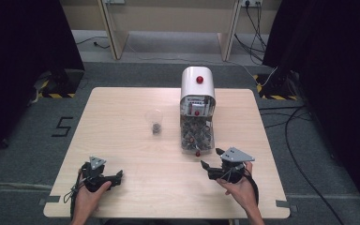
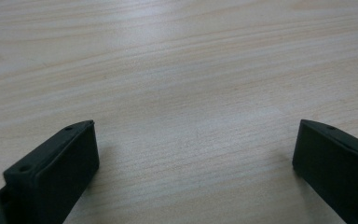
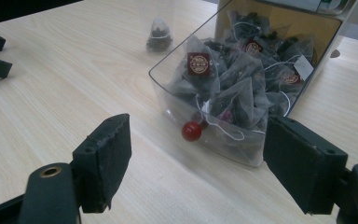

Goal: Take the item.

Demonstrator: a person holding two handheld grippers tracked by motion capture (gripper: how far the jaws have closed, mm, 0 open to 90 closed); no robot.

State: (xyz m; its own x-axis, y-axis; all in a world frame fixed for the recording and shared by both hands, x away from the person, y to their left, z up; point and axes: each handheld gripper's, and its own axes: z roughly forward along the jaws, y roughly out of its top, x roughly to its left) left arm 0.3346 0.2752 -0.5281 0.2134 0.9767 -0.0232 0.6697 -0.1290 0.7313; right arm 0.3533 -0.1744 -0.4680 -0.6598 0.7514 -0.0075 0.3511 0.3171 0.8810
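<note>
High view – clear cup (image 1: 153, 118) faint, contents a dark blur

cup (image 1: 153, 120) left of dispenser (image 1: 197, 91) | drawer (image 1: 196, 136) before dispenser | tea bags (image 3: 235, 88) in drawer

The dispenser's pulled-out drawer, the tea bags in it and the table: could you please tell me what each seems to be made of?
The drawer looks like clear, glossy plastic: the contents show through its walls. The tea bags seem to be fine translucent mesh, probably nylon, with dark leaves visible inside and paper tags on strings. The table looks like pale wood or wood-look laminate, matte, with straight grain lines.
</note>
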